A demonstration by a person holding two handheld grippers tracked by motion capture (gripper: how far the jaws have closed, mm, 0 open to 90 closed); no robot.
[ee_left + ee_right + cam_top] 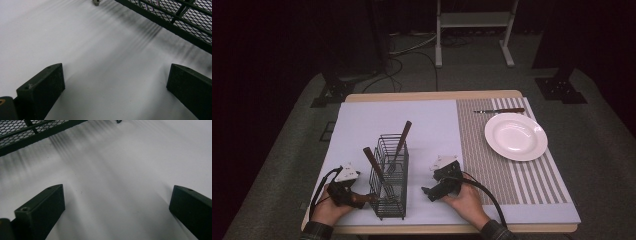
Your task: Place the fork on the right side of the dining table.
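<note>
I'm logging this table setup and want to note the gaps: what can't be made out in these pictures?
- Working ends of the two brown-handled utensils: high view, hidden down in the wire caddy, so their kind can't be told.
- Knife beyond the plate: high view, too small for blade detail.
- Caddy: both gripper views, cut off by the top edge.
- Left gripper and right gripper: jaws open, nothing between them.

On the bench (pixel 362 230) the wire basket (pixel 390 195) (two utensils (pixel 398 145) standing in it) sits between the left tool (pixel 371 198) and right tool (pixel 425 192), the plate (pixel 515 136) far right, a knife (pixel 499 110) behind it.
</note>
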